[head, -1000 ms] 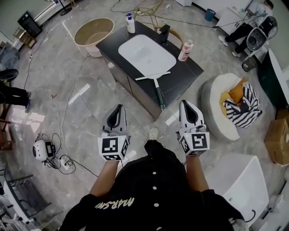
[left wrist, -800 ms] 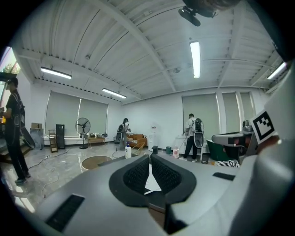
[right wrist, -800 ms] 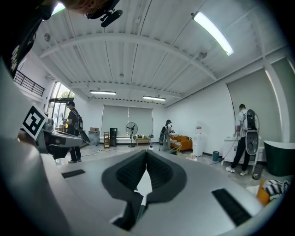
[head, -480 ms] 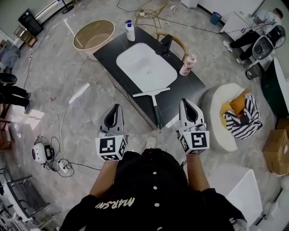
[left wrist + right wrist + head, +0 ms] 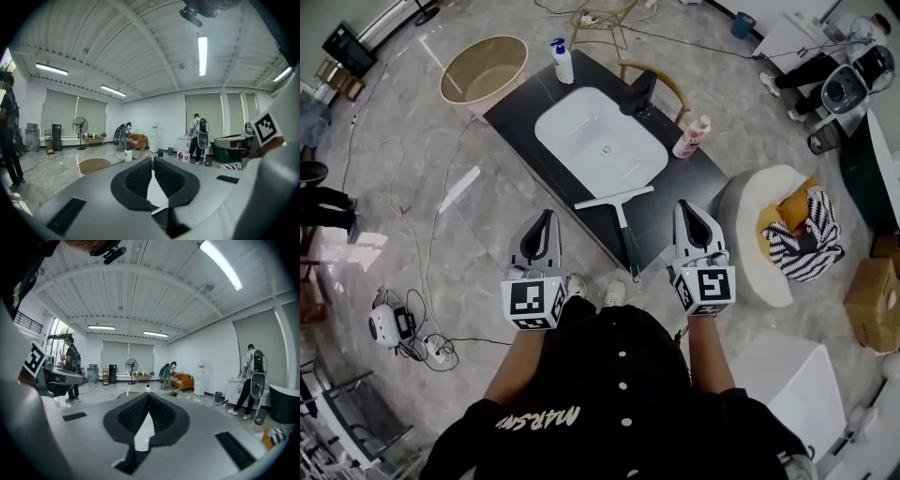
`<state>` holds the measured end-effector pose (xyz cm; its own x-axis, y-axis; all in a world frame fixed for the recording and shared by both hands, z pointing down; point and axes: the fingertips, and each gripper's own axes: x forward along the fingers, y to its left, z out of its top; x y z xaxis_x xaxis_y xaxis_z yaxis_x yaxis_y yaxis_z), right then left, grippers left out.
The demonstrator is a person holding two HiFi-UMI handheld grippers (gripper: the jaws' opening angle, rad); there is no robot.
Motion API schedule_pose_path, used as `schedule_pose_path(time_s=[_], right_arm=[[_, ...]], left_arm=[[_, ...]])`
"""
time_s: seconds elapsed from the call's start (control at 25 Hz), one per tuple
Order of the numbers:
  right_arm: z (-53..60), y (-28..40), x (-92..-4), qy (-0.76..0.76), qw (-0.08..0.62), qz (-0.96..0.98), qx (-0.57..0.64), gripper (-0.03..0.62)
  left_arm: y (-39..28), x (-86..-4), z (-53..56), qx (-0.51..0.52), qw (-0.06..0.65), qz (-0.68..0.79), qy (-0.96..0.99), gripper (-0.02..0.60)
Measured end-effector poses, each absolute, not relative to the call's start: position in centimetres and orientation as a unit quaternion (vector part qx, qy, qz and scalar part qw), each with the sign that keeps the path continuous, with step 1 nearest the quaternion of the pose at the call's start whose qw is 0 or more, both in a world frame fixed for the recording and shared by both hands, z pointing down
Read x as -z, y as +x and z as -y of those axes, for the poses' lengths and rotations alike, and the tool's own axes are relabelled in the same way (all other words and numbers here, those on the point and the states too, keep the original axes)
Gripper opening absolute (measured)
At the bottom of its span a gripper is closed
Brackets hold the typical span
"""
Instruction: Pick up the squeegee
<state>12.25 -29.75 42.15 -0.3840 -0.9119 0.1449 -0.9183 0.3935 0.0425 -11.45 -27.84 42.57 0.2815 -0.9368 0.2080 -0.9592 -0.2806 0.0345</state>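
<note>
Squeegee point(image 5: 622, 225) flat on black counter point(image 5: 694, 173), ahead of both tools and between them, touching neither. White blade crosswise on far end, dark handle running back toward tools, a little nearer right tool.

Left tool point(image 5: 547, 218) point(image 5: 153, 161): jaws drawn together, only thin slit, nothing held.

Right tool point(image 5: 685, 208) point(image 5: 149, 397): jaws closed tip to tip, empty.

White sink point(image 5: 581, 131) just beyond blade. Faucet point(image 5: 639, 94) past sink. Pink bottle point(image 5: 691, 137) ahead of right tool. Pump bottle point(image 5: 563, 62) at far corner.

White squeegee point(image 5: 619, 211), flat on dark countertop point(image 5: 675, 183)
</note>
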Motion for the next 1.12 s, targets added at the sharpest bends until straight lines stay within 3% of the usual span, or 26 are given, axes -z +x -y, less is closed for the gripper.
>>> schedule_pose_path(time_s=[0.48,0.56,0.76,1.12], right_arm=[[33.5,7.9,-54.5,0.51,0.175,0.83,-0.142,0.005],[33.7,7.1,-57.7,0.5,0.205,0.825,-0.165,0.075],[33.4,6.2,-65.2,0.482,0.27,0.804,-0.221,0.128],[31.0,4.4,-72.8,0.458,0.346,0.769,-0.282,0.141]], left_arm=[[-12.5,-46.4,30.0,-0.088,0.135,0.569,0.807,0.021],[-12.6,-48.0,29.8,-0.096,0.15,0.564,0.806,0.021],[-11.9,-51.4,29.3,-0.121,0.177,0.548,0.808,0.021],[-11.2,-55.6,28.6,-0.137,0.223,0.529,0.808,0.021]])
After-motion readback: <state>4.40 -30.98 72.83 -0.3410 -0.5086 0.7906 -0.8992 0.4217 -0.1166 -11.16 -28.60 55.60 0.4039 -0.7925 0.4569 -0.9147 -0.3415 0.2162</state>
